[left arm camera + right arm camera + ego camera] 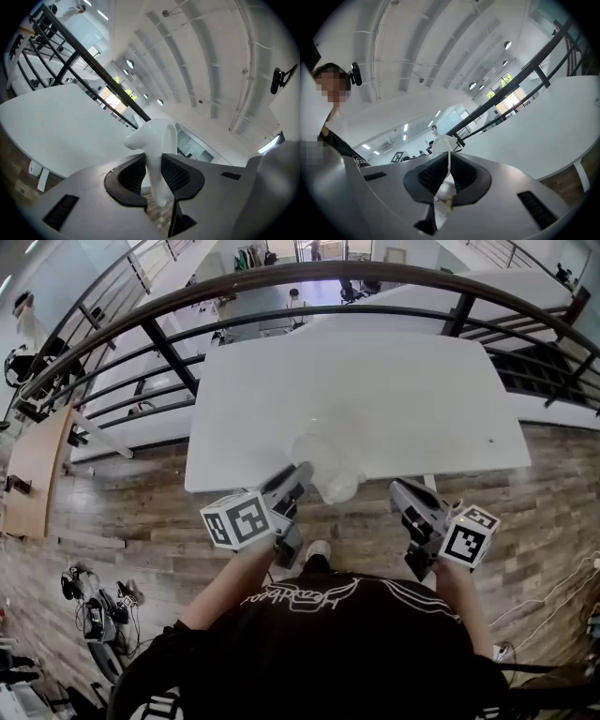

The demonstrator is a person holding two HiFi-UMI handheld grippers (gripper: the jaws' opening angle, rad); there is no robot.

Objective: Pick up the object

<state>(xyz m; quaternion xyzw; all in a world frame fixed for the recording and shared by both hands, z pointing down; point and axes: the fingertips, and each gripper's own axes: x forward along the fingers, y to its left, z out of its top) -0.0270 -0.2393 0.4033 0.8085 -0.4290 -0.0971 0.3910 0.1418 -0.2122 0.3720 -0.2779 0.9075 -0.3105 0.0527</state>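
The left gripper (pixel 152 174) is clamped on a narrow part of the glossy white object (pixel 154 138), held at the table's (pixel 375 390) near edge. The right gripper (pixel 447 176) is closed and well apart from it. With so thin and slick a hold, the object could swivel or slip free.

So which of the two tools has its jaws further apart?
The left tool: its jaws clamp a thick glossy white object, whereas the right tool's jaws nearly meet on a thin white strip.
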